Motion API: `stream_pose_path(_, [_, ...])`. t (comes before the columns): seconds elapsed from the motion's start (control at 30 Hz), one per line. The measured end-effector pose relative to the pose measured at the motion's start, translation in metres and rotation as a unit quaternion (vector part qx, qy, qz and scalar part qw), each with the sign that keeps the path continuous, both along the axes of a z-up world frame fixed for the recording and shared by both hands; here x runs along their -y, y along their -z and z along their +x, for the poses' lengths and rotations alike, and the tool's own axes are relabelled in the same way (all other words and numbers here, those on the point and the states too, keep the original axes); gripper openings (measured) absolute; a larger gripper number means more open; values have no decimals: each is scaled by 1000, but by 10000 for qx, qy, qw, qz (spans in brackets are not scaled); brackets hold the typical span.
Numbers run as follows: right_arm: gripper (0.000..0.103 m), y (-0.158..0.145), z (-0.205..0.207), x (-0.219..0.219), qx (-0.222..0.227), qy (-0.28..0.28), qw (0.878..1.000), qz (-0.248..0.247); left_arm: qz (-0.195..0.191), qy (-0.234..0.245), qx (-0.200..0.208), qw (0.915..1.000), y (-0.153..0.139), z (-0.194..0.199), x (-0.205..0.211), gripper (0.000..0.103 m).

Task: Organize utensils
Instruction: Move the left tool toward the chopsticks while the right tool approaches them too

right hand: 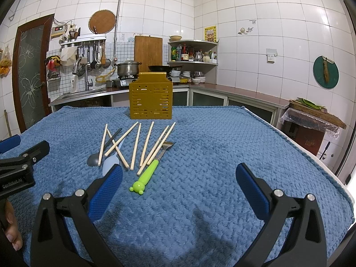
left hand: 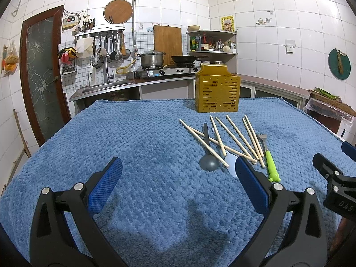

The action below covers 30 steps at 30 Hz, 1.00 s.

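Blue towel [left hand: 144, 133] [right hand: 222, 138]: spread over the table, bearing every item below.

Yellow slotted holder [left hand: 217, 91] [right hand: 151, 99]: upright at the far edge of the towel, beyond the utensils.

Wooden chopsticks [left hand: 235, 133] [right hand: 135, 144]: a loose scatter lying flat on the towel in front of the holder, several crossing one another.

Dark grey spoon [left hand: 208, 159] [right hand: 94, 159]: lying among the chopsticks, bowl toward the near side, at least one stick crossing its handle.

Pale translucent spoon [left hand: 230, 161] [right hand: 110, 162]: just beside the grey one, handle under the sticks.

Green-handled peeler [left hand: 272, 166] [right hand: 146, 173]: at the right edge of the scatter, metal head toward the holder, touching the nearest chopsticks.

Left gripper [left hand: 179, 173]: fingers spread wide, holding nothing, hovering above bare towel left of the utensils.

Right gripper [right hand: 179, 180]: fingers likewise spread wide and empty, hovering right of the utensils, near the peeler's handle.
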State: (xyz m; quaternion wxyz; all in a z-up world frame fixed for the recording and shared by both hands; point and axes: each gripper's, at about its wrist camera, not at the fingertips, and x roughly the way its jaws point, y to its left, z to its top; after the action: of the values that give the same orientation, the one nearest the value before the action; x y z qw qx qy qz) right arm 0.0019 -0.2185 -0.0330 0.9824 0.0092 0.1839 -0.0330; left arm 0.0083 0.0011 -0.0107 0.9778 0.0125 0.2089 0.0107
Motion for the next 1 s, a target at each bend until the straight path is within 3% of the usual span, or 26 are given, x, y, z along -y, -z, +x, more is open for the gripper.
stream_pose_path(0.57, [99,3,5,-3,-52,-62,10000,-20,-41,42,-83,9999,0,4,6,98])
stream_pose_path(1.0, [99,-22,48,-7,-207,-242,9993,-181,-452,346,-951,9938,-10,42,-8,98])
